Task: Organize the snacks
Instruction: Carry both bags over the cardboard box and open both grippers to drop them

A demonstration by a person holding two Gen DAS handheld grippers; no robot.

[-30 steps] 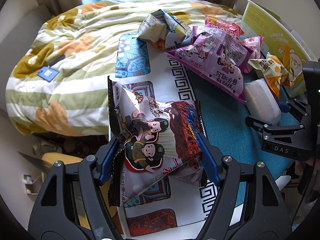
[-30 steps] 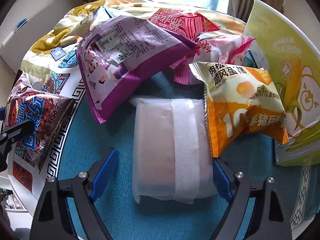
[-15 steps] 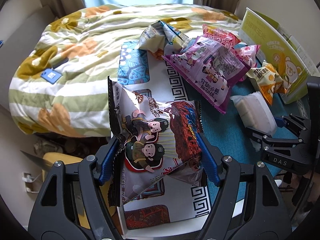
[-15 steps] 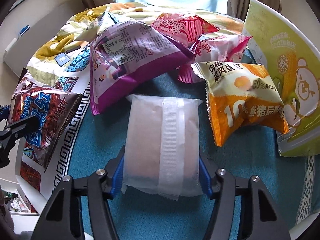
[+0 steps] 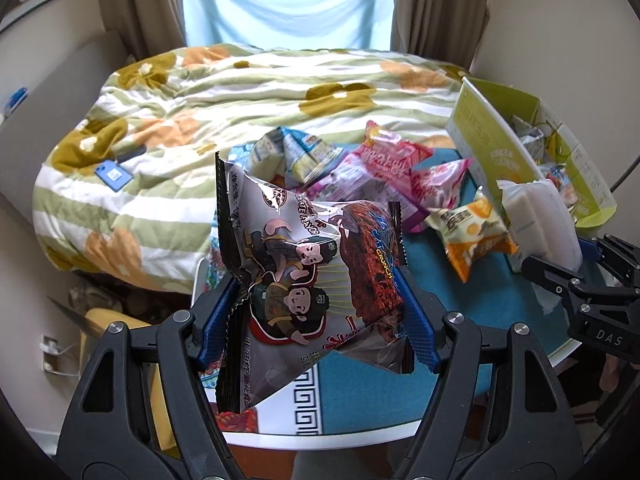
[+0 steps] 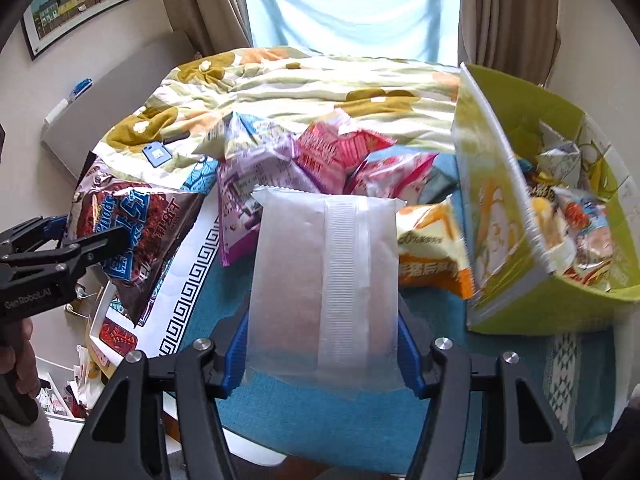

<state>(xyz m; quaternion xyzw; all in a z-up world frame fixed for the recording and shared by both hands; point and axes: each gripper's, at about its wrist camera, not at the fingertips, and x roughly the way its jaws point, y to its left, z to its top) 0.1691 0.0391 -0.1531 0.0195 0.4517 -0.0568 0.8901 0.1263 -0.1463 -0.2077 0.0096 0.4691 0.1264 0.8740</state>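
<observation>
My left gripper (image 5: 318,314) is shut on a silver and brown cartoon crunch snack bag (image 5: 304,280) and holds it above the table's left edge; the bag also shows in the right wrist view (image 6: 136,232). My right gripper (image 6: 322,344) is shut on a white frosted snack pack (image 6: 324,292), lifted above the teal tablecloth (image 6: 352,432); the pack also shows in the left wrist view (image 5: 538,220). A green carton box (image 6: 516,208) with several snacks inside stands at the right. An orange bag (image 6: 432,248), pink bags (image 6: 340,152) and a purple bag (image 6: 248,184) lie on the table.
A bed with a floral quilt (image 5: 224,104) lies behind the table, with a blue phone (image 5: 112,174) on it. A curtained window (image 5: 288,0) is at the back. A yellow item (image 5: 96,320) sits on the floor at the left below the table.
My right gripper closed on the white pack and lifted it off the table. Both grippers rose and tilted up, so the room and the box's inside came into view.
</observation>
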